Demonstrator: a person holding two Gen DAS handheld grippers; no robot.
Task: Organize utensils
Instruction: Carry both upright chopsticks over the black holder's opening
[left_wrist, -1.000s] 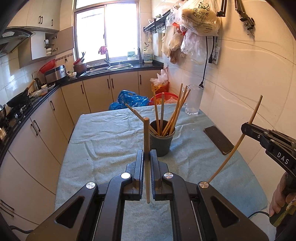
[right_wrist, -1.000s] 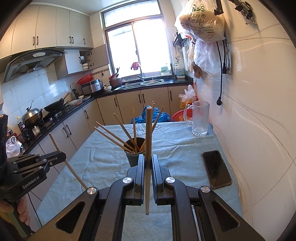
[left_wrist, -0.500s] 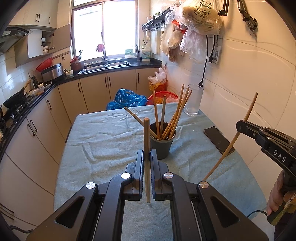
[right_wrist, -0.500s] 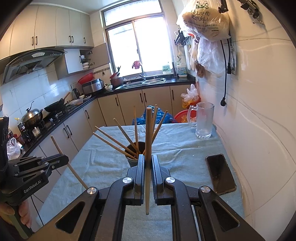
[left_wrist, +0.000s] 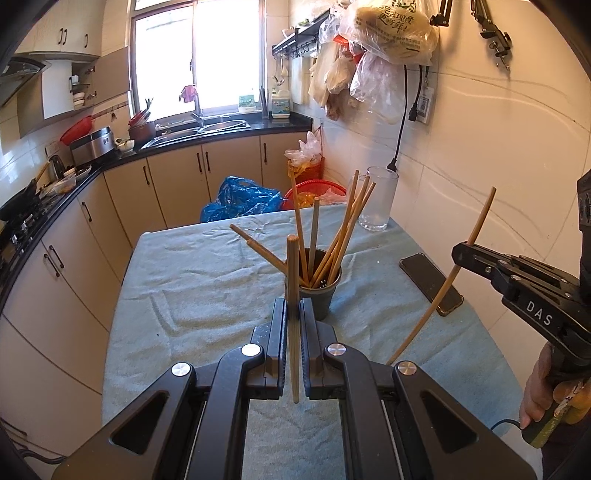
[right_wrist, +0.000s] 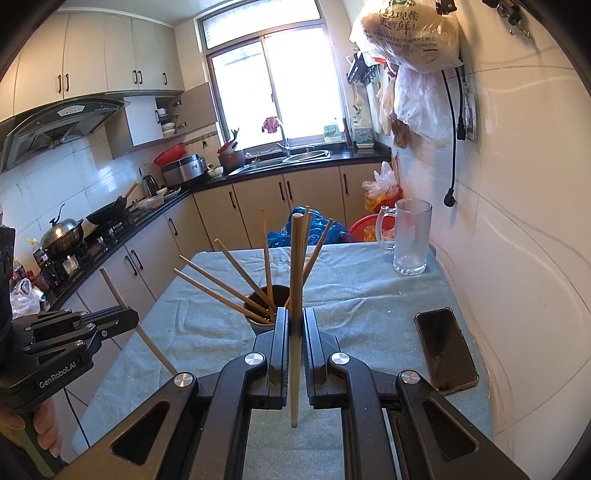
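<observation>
daylight pours through the window (left_wrist: 199, 59), blown out white in both views; the wall tiles (left_wrist: 498, 155) glow warm, fisheye bends the edges, dark corners, focus sharp.

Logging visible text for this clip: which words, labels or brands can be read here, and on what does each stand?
"DAS": on the side of the right tool, seen from the left wrist.
"GenRobot.AI": on the side of the left tool, seen from the right wrist.
Chinese print on the hanging plastic bag: large characters show, but I cannot read them reliably; the small line below is blurred.
Labels on the windowsill bottle: too small.
</observation>
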